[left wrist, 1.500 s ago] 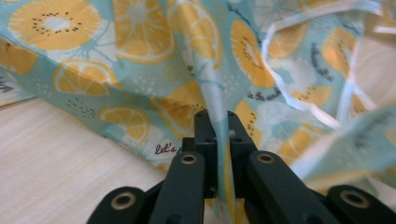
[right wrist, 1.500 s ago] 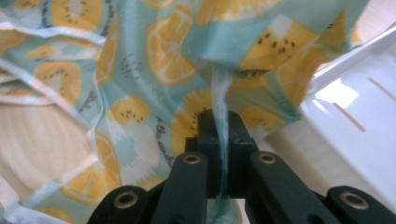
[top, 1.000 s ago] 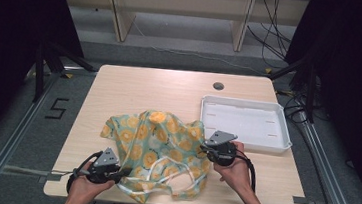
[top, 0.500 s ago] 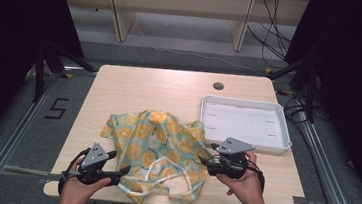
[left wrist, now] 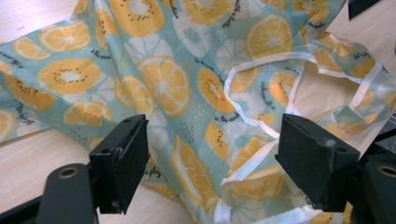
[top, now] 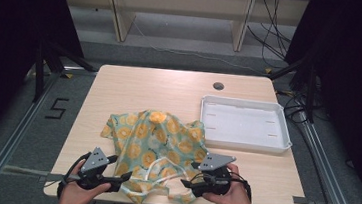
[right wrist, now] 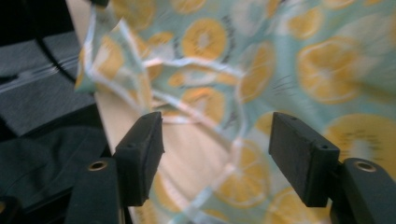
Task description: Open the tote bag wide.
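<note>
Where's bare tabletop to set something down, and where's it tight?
Free: the far strip of the table beyond the cloth, the left edge beside it, and the near right corner below the tray. The tray is empty too. Crowded: the near edge, where both grippers flank the cloth.

Floor left of my table: a black "5" [top: 57,108], taped or painted on the grey mat, clear in the high view.

Cloth [left wrist: 154,79], in my left gripper view: small dark script printed between the orange slices, repeated all over. I can make out "in the" near the middle [left wrist: 227,113], then a word cut off, maybe "orch..." or "ocea...". Another line ends in "play" just by my left jaw. Near the top a curved phrase runs along a slice, too small to read. At the left edge a line starts "to the", not sure of the rest.

My right gripper view: print blurred, unreadable.

Tray [top: 283,123]: no text legible.
</note>
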`<action>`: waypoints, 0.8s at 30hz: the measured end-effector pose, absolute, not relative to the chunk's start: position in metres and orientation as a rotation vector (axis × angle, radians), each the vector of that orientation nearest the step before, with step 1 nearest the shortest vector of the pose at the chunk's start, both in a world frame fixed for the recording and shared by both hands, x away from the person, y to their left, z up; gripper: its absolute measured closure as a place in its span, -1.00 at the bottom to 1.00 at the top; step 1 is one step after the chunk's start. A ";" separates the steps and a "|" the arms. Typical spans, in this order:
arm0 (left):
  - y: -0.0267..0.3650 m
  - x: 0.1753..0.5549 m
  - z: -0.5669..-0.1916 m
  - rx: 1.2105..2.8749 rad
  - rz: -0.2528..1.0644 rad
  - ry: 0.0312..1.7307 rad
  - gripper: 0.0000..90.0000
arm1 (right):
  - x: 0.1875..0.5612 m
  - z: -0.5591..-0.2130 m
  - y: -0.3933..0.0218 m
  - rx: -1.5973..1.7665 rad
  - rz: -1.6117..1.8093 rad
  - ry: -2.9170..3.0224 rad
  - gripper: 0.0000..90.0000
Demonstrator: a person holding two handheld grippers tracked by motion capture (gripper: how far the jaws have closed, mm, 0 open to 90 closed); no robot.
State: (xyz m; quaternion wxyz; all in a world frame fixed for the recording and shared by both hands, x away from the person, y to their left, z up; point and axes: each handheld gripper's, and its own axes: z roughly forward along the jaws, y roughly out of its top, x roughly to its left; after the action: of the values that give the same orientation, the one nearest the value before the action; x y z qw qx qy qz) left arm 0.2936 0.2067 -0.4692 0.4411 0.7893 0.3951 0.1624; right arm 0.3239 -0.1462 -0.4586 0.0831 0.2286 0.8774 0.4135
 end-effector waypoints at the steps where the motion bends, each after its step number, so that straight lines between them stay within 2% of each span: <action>1: 0.209 0.295 -0.470 1.969 0.417 0.979 -0.47 | 0.323 -0.463 -0.142 0.656 1.205 2.662 -0.24; 18: 0.217 0.296 -0.472 1.973 0.436 0.991 -0.53 | 0.306 -0.488 -0.109 0.516 1.121 2.822 -0.23; 21: 0.216 0.297 -0.471 1.974 0.440 0.987 -0.53 | 0.304 -0.491 -0.105 0.493 1.101 2.825 -0.16; 24: 0.214 0.295 -0.472 1.974 0.424 0.977 -0.53 | 0.303 -0.497 -0.102 0.431 1.012 2.871 0.26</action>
State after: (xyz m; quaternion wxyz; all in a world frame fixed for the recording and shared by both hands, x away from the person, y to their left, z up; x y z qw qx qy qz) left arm 0.2946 0.2138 -0.4717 0.4344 0.7928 0.3923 0.1702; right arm 0.3028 -0.1015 -0.4972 0.0334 0.1402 0.9333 0.3288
